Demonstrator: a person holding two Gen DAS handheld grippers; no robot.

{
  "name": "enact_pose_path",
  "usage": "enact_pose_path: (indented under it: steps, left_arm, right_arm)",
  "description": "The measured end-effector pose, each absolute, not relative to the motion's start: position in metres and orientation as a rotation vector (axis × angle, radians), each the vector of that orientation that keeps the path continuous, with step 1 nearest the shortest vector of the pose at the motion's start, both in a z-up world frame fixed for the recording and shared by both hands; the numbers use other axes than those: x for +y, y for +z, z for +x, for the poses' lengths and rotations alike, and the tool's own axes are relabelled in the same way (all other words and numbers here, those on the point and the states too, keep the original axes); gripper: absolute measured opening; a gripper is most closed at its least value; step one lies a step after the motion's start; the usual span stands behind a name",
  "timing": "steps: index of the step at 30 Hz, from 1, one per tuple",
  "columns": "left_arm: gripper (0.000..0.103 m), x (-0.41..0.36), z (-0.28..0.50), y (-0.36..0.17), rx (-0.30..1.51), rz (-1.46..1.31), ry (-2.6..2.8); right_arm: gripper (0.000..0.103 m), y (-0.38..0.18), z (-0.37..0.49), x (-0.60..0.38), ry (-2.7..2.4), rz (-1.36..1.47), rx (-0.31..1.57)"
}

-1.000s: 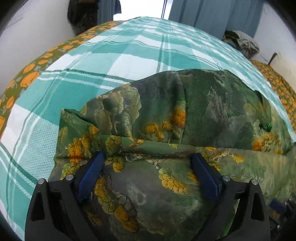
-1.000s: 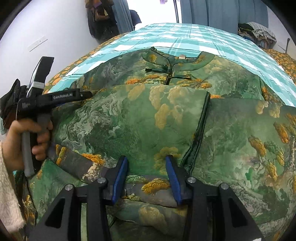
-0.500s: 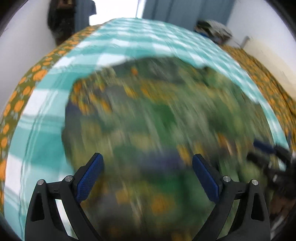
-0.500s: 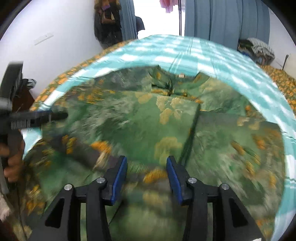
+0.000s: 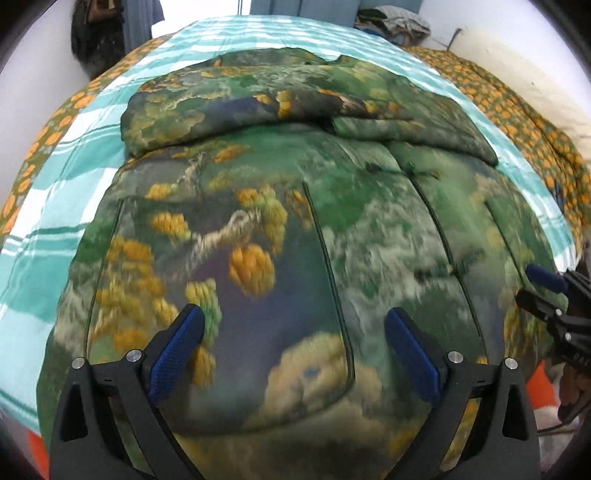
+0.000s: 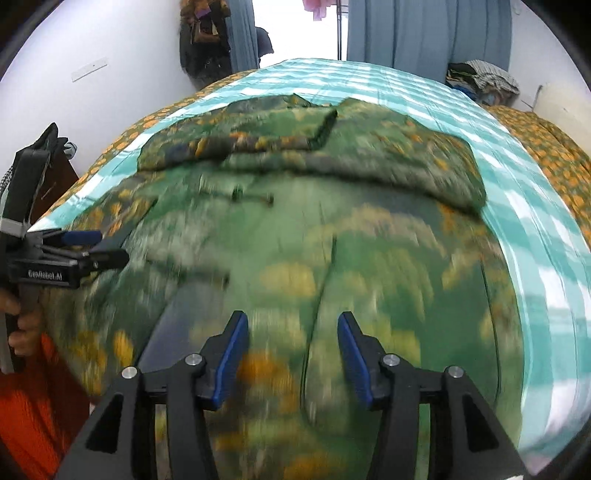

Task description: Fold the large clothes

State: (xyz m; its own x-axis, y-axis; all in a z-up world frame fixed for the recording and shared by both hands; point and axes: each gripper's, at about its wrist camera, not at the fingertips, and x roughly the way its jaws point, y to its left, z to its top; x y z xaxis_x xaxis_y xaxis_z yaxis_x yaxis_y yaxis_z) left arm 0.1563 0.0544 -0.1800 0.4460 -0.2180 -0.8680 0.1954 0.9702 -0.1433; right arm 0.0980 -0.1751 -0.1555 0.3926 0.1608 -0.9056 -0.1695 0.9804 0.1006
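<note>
Both hand-held grippers pulled back off glossy padded garment [image 5: 280,236], jaws apart, empty

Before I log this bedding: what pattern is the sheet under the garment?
Teal-and-white plaid sheet, clearest in the right wrist view.

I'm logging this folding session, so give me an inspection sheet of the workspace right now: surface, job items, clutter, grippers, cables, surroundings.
Surface: bed with a teal checked sheet over an orange-flowered cover.
Job's things: green printed garment spread flat, its far part folded over into a thicker band; knot fastenings show on the front.
Clutter: pile of clothes at the bed's far corner.
Grippers: left gripper open, nothing between its pads; right gripper open, empty, above the cloth.
Cables: nothing seen.
Surroundings: white wall, blue curtains, dark items hanging by the doorway.
</note>
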Motion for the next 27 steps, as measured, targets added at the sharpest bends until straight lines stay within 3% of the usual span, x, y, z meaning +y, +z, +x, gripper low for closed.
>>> enact_pose_path:
  steps: [11,27]
  left_arm:
    - [0.099,0.059,0.128,-0.171,1.089,-0.058,-0.280]
    - [0.099,0.098,0.108,-0.130,0.966,-0.190,-0.221]
  right_arm:
    - [0.052,-0.137,0.074,-0.172,0.210,-0.030,1.079]
    - [0.052,-0.111,0.060,-0.171,0.210,-0.060,1.009]
